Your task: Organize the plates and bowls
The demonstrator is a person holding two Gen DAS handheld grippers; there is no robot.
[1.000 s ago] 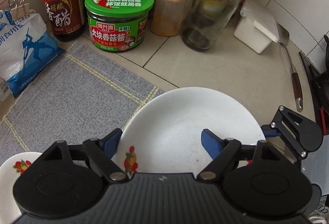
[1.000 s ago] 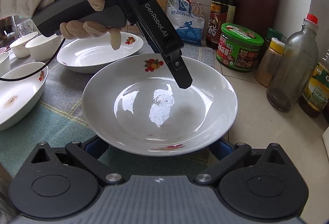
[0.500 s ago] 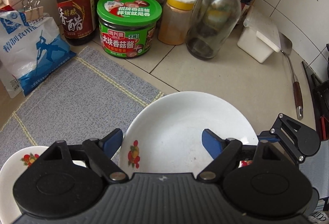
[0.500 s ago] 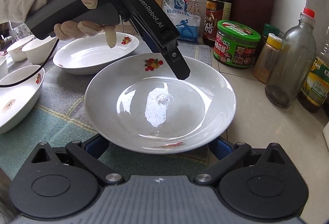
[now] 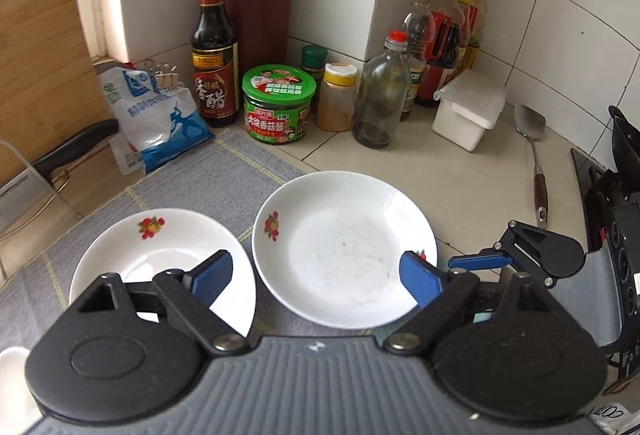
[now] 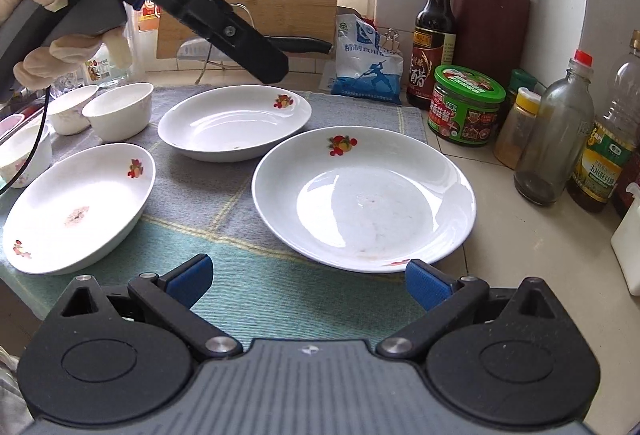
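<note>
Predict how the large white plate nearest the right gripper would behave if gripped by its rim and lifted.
The large white plate looks like glazed ceramic, so probably rigid and fairly heavy for its size. Its glossy, reflective surface suggests the rim may slip between the pads. Being wide and shallow, it would likely tilt when held from one edge, and could chip if dropped on the tiled counter.

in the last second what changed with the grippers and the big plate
Both grippers backed away from the big plate: the left gripper lifted up and off it, the right gripper drew back from its near rim. Both are open, holding nothing. The plate stayed put, as did the other plates and jars.
</note>
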